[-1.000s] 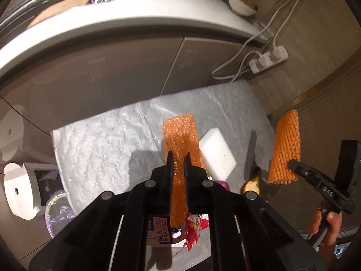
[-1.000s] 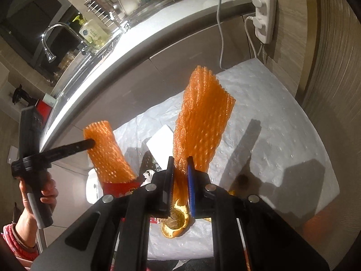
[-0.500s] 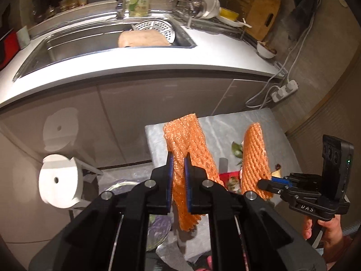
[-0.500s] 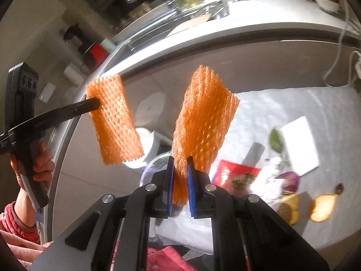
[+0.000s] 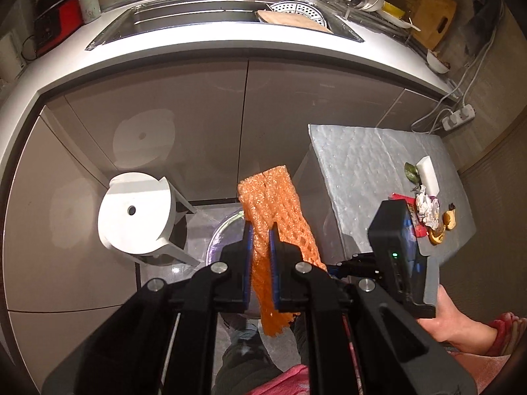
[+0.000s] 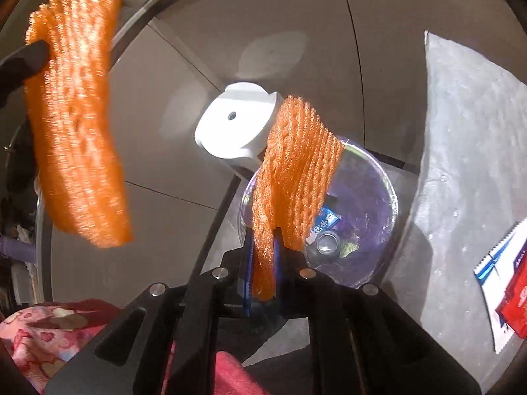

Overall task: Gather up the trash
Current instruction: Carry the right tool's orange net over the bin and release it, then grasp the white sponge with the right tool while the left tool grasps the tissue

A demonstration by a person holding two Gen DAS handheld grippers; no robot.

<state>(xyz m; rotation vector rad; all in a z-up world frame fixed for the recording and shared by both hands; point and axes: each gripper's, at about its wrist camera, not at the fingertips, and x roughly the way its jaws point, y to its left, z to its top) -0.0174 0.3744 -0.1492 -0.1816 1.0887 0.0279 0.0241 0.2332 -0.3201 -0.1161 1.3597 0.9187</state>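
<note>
My left gripper (image 5: 261, 230) is shut on an orange foam fruit net (image 5: 273, 204), held above a clear-lined trash bin (image 5: 227, 227) on the floor. My right gripper (image 6: 263, 237) is shut on a second orange foam net (image 6: 293, 168), right over the same bin (image 6: 369, 197), which holds a blue wrapper and a can. The left gripper's net also shows at the upper left of the right wrist view (image 6: 75, 131). More trash, crumpled foil (image 5: 428, 209), peel pieces (image 5: 449, 219) and a white block (image 5: 428, 174), lies on the grey mat (image 5: 372, 164).
A white stool (image 5: 135, 214) stands left of the bin. Grey cabinet doors (image 5: 197, 115) rise behind, under a white counter with a sink (image 5: 197, 16). A power strip (image 5: 459, 117) lies by the wall. A red and white package (image 6: 507, 283) lies on the mat.
Both grippers have swung left, away from the mat, carrying their orange nets to over the trash bin. Both stay shut on the nets.
</note>
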